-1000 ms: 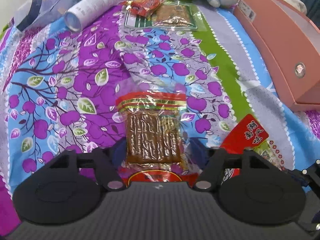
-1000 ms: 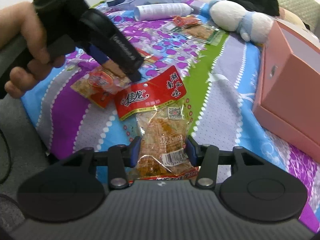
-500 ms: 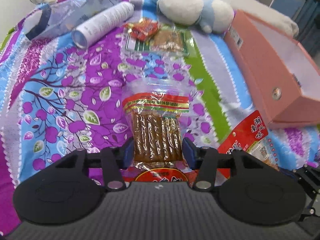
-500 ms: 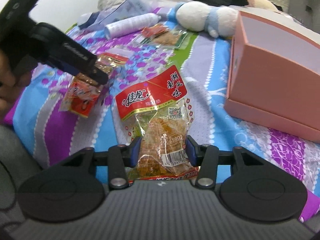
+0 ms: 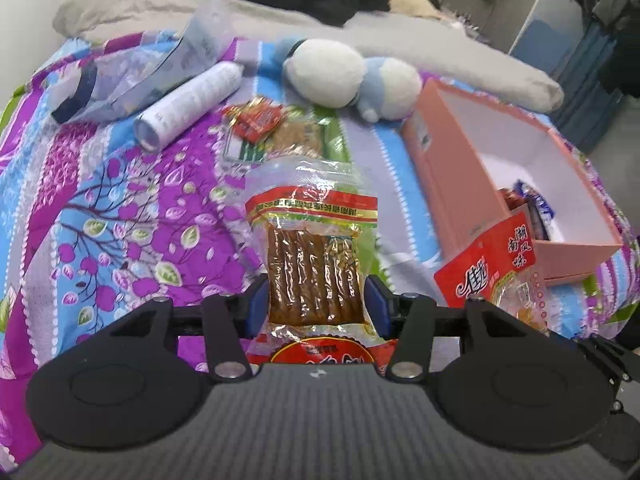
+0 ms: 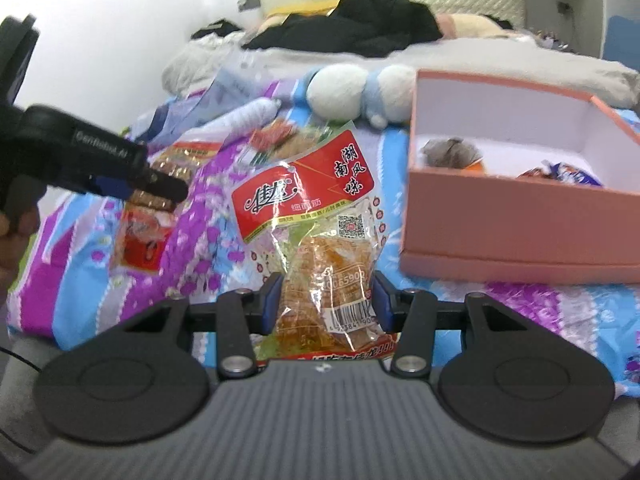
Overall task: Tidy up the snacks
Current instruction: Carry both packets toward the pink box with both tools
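My left gripper (image 5: 316, 304) is shut on a clear packet of brown tofu strips (image 5: 314, 256) with a red and yellow band, held above the bedspread. My right gripper (image 6: 326, 304) is shut on a red-topped snack bag (image 6: 316, 216) with orange pieces, also lifted. That red bag shows in the left wrist view (image 5: 492, 268), near the open pink box (image 5: 476, 184). The box (image 6: 516, 220) holds a few snacks (image 6: 560, 174). Two more snack packets (image 5: 276, 128) lie on the bed further back. The left gripper shows in the right wrist view (image 6: 156, 188).
A white cylinder bottle (image 5: 188, 104) and a clear plastic bag (image 5: 132, 76) lie at the back left. A white and blue plush toy (image 5: 352, 76) lies behind the box. Grey and black bedding (image 6: 360, 28) is piled at the back.
Both grippers have risen with their packets, off the bedspread. The left gripper closed onto the tofu packet. The view tilted up and the inside of the pink box now shows.
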`<state>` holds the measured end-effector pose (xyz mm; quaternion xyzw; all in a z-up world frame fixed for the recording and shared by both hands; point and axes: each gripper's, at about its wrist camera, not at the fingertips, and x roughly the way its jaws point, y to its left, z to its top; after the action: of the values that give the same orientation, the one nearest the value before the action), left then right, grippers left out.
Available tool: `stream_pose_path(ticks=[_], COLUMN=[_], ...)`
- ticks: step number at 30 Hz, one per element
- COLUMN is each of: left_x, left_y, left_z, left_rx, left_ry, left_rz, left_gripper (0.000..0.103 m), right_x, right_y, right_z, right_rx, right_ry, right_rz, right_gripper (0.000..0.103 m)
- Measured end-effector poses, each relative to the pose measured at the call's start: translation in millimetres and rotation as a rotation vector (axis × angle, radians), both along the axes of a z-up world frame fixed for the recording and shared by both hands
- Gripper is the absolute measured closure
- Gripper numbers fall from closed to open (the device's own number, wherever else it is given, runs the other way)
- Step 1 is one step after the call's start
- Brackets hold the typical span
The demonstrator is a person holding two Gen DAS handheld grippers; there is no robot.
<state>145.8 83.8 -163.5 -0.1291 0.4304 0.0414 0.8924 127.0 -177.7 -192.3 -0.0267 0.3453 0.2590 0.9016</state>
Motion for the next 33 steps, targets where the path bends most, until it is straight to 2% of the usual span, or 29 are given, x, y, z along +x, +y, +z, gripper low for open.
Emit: stream_pose_path(ticks=[12,17,18,19,25,33], left_x=[7,29,35,42,65,62], left_y=[-28,-38,-41,-44,-55,-60], left_z=[38,51,51,49,26,-13], left_rx=[-0.026,-0.025,-0.017,-0.008,-0.082,-0.178], left_ry=[-0.099,-0.146,-0.153,-0.140,-0.083,0.010], left_rz=[-0.060,-0.099,-0.109,-0.109,-0.122,-0.129], left_gripper=[0.047,0.054,0.058,0.063,0.063,0.062], right_x=[2,16,19,23,58,43], right_y=[-28,-43,-46,-49,-61,-74], right_z=[35,44,46,48,34,16], right_rx=[0.047,0.059,0.059,0.061,0.037,0.045], right_ry=[-0.091,-0.127,-0.137,-0.149,-0.115,-0.085], right_rz=[-0.103,-0.158,-0.170,-0.181,-0.236,-0.269], right_gripper=[0.054,0.054,0.054,0.054,0.054,0.054])
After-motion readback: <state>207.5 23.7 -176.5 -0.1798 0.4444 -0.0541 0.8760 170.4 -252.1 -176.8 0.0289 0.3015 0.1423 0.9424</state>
